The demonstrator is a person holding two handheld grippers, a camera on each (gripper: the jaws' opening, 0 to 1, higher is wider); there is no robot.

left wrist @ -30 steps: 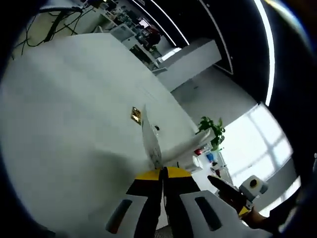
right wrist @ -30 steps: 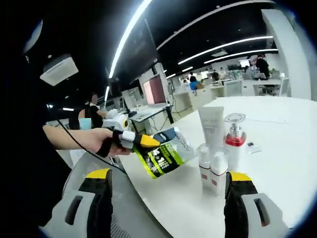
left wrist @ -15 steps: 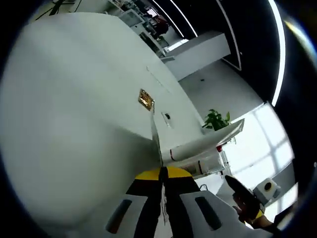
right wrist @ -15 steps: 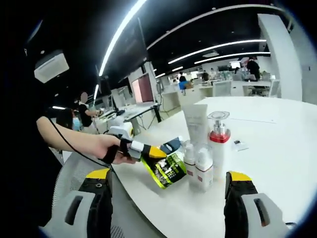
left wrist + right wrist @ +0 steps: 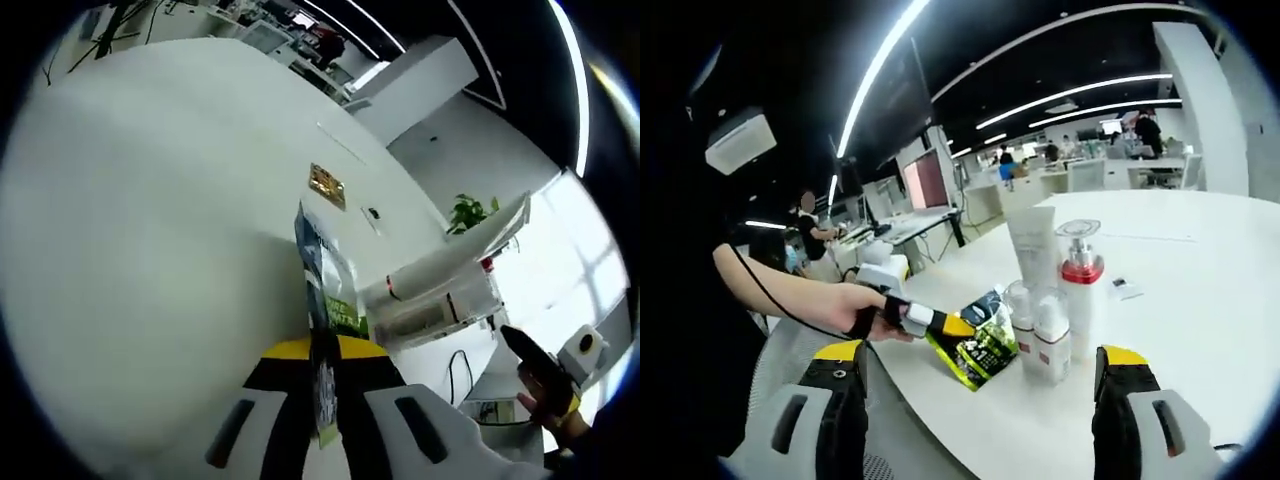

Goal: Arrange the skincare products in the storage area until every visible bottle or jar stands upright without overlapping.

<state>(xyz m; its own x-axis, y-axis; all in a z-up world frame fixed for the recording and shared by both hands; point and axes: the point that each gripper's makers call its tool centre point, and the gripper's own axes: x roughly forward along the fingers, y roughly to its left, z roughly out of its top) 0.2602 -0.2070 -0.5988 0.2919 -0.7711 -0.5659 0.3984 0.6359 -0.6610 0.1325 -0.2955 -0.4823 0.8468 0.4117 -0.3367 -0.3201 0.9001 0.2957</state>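
My left gripper (image 5: 325,368) is shut on a green and black pouch (image 5: 322,290), seen edge-on between its jaws. In the right gripper view a hand holds that left gripper (image 5: 912,320), and the pouch (image 5: 978,350) tilts low over the white table (image 5: 1180,330), beside the bottles. A white tube (image 5: 1032,245), a pump bottle with a red collar (image 5: 1080,285) and two small white bottles (image 5: 1018,320) (image 5: 1051,338) stand upright in a tight group. My right gripper (image 5: 980,425) is open and holds nothing, short of the table edge. The same group (image 5: 440,285) appears sideways in the left gripper view.
A small gold item (image 5: 327,183) and a tiny dark-marked piece (image 5: 372,213) lie on the table beyond the pouch. A flat sachet (image 5: 1127,287) rests right of the pump bottle. A grey chair (image 5: 800,350) sits under the hand. Desks, screens and people fill the background.
The left gripper has brought the pouch down and closer to the bottle group, from raised off the table edge to low beside the small bottles. The right gripper stays open.
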